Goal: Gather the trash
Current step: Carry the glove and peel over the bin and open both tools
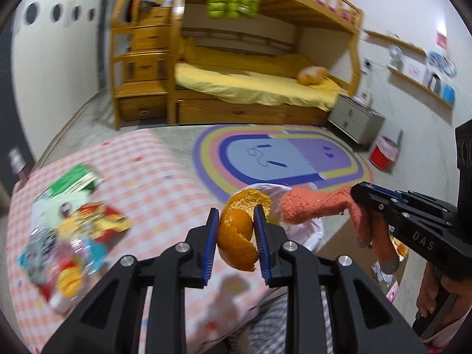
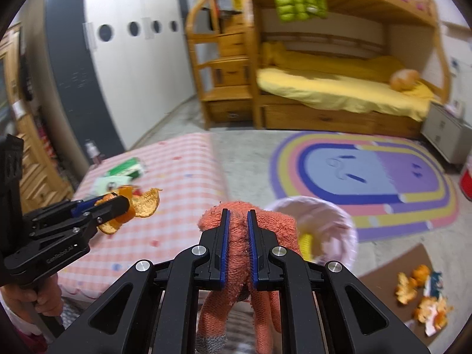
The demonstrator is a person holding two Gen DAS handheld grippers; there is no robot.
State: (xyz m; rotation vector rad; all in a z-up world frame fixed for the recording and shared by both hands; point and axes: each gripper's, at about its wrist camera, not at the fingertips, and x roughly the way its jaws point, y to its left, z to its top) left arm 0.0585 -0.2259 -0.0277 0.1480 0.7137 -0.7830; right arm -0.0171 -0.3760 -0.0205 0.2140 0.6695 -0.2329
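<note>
My left gripper (image 1: 236,218) is shut on an orange peel (image 1: 236,236), held up over the near edge of the pink checked bed (image 1: 141,174). From the right wrist view the same peel (image 2: 144,202) hangs from the left gripper (image 2: 118,206) at the left. My right gripper (image 2: 237,221) is shut on a salmon-pink knitted glove (image 2: 236,265) whose grey-tipped fingers dangle below. In the left wrist view that glove (image 1: 312,206) sticks out of the right gripper (image 1: 358,196). Just beyond both grippers stands a pale pink bin (image 2: 333,221) with something yellow inside.
Wrappers and packets (image 1: 73,221) lie on the bed at the left. More orange peels and scraps (image 2: 421,295) sit on brown cardboard (image 2: 392,268) on the floor at right. Beyond are a striped rug (image 2: 362,177), a wooden bunk bed (image 2: 339,100), a grey nightstand (image 1: 354,118) and a red bucket (image 1: 382,155).
</note>
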